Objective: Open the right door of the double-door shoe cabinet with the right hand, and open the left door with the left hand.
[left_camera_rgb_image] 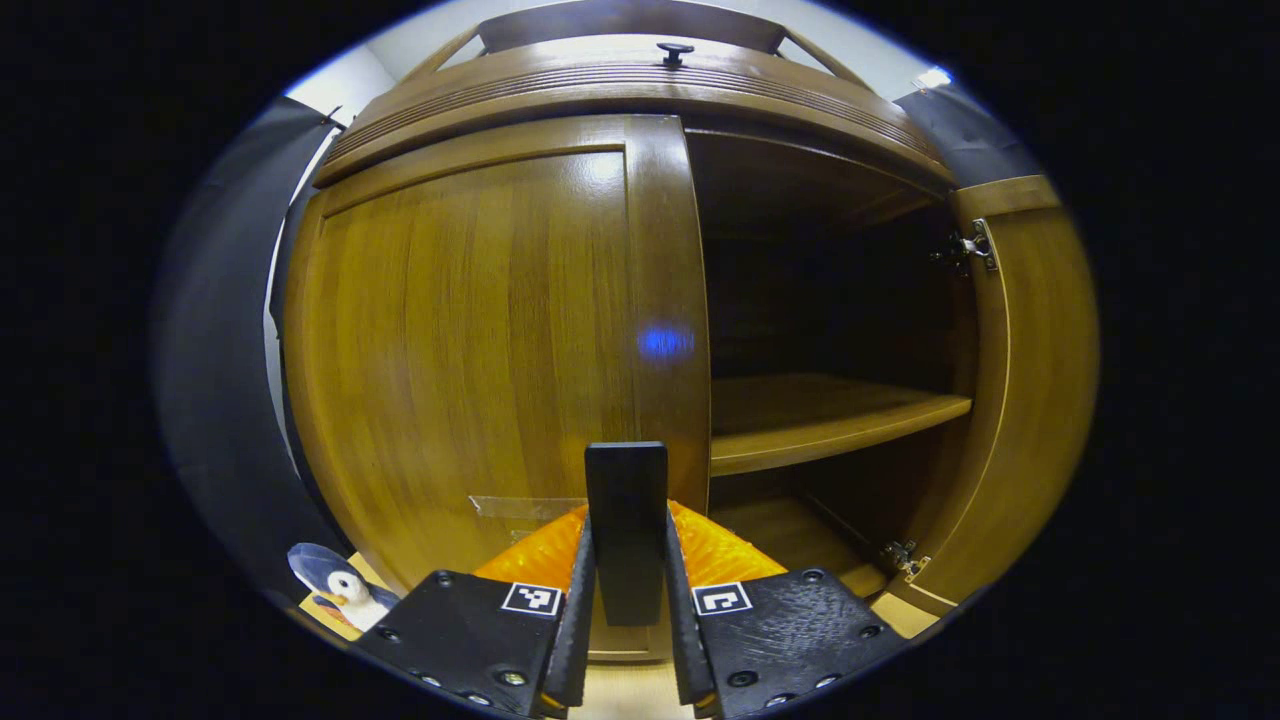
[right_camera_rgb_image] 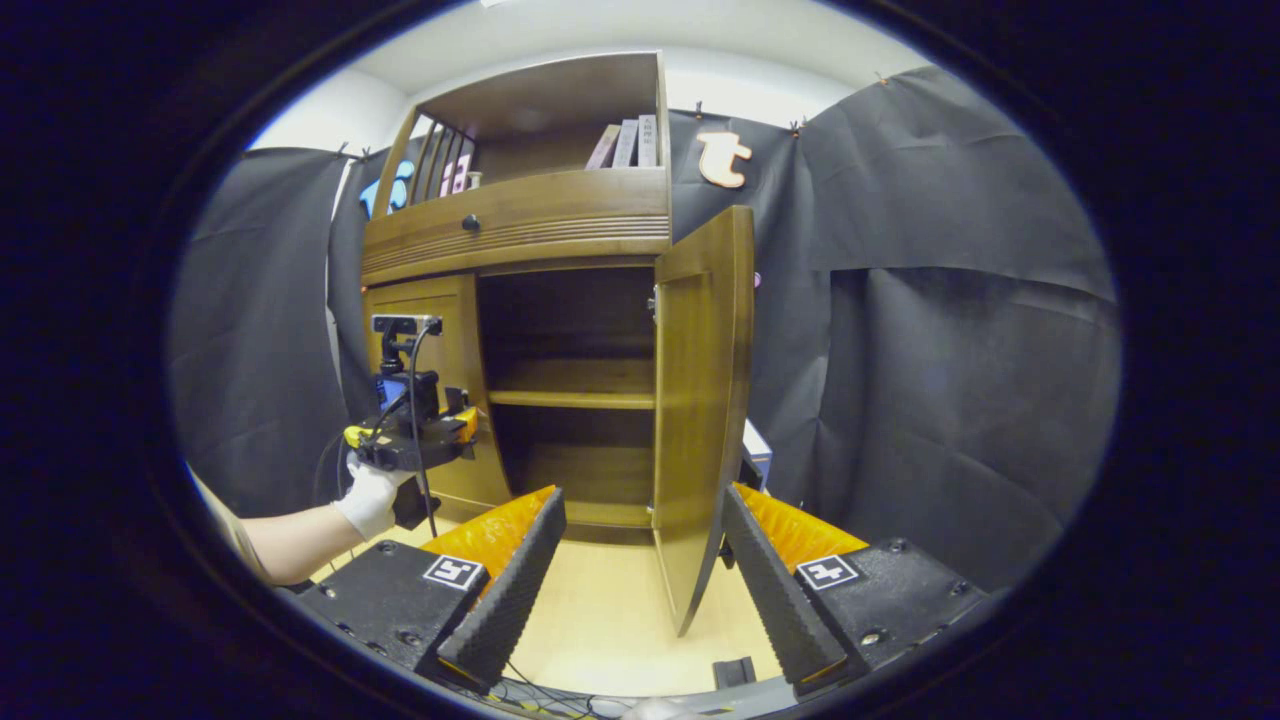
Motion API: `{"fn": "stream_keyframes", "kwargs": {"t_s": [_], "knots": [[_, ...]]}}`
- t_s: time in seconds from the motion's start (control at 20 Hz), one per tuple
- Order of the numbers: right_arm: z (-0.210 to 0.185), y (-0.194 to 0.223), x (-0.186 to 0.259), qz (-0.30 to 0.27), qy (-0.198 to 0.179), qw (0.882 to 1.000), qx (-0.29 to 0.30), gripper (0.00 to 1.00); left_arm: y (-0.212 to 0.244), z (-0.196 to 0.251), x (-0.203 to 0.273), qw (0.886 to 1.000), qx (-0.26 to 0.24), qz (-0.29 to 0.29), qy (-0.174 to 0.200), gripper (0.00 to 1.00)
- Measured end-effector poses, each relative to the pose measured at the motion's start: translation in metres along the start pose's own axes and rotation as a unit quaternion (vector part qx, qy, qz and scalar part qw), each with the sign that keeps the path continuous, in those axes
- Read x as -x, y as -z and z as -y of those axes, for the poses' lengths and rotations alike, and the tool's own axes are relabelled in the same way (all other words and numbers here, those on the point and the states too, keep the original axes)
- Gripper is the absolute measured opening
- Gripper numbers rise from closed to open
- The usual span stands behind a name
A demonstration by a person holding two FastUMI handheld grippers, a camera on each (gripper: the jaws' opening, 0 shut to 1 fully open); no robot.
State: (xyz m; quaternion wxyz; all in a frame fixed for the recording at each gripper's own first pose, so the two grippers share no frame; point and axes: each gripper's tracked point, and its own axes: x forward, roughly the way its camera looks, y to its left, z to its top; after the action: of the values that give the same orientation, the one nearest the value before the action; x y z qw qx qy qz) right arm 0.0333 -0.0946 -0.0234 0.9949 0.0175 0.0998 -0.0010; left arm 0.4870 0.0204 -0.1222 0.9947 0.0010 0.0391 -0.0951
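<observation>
Cabinet doors of warm, glossy brown wood front the shoe cabinet (left_camera_rgb_image: 640, 95): in the left gripper view the left door (left_camera_rgb_image: 470, 360) stands closed, a framed panel with vertical grain and a bright glare spot near its top, while the right door (left_camera_rgb_image: 1020, 390) is swung out to the far right on metal hinges, baring a dark interior with one wooden shelf (left_camera_rgb_image: 830, 415). The left gripper (left_camera_rgb_image: 627, 600) sits close before the left door's inner edge, its fingers narrowed onto a dark upright handle (left_camera_rgb_image: 626, 520) pressed between them. In the right gripper view the right gripper (right_camera_rgb_image: 640, 580) is spread wide, its fingers apart on either side of the open right door's (right_camera_rgb_image: 700, 400) lower edge without touching it. There, a gloved hand (right_camera_rgb_image: 370, 505) holds the left gripper (right_camera_rgb_image: 455, 425) against the closed left door (right_camera_rgb_image: 445, 330). A small drawer knob (left_camera_rgb_image: 675, 50) sits above the doors.
</observation>
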Motion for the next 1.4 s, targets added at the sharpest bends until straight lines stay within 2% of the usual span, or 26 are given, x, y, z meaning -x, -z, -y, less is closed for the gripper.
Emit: {"fn": "stream_keyframes", "kwargs": {"t_s": [0.05,0.1,0.15,0.2,0.45,0.8,1.4], "knots": [[-0.001,-0.002,0.000,0.001,-0.003,1.000,-0.001,1.00,-0.001,0.000,0.001,1.000,0.007,0.000,0.004,0.43],[-0.003,-0.002,-0.001,0.001,-0.006,1.000,-0.001,1.00,0.000,0.000,0.002,1.000,0.009,-0.002,0.008,0.28],[-0.004,-0.003,-0.001,0.001,-0.008,1.000,-0.001,0.99,0.001,0.000,0.005,1.000,0.017,-0.005,0.012,0.39],[-0.006,-0.003,-0.002,0.001,-0.010,1.000,-0.001,0.99,0.000,0.001,0.005,1.000,0.017,-0.007,0.015,0.23],[-0.016,-0.006,-0.004,0.003,-0.024,1.000,0.000,1.00,0.001,0.001,0.019,0.999,0.017,-0.016,0.033,0.23],[-0.039,0.006,-0.003,-0.003,-0.054,0.999,0.004,0.99,0.006,-0.009,0.069,0.999,0.021,-0.014,0.047,0.23],[-0.090,0.019,0.016,-0.005,-0.096,0.995,0.005,1.00,0.014,-0.047,0.140,0.998,0.020,-0.015,0.054,0.23]]}}
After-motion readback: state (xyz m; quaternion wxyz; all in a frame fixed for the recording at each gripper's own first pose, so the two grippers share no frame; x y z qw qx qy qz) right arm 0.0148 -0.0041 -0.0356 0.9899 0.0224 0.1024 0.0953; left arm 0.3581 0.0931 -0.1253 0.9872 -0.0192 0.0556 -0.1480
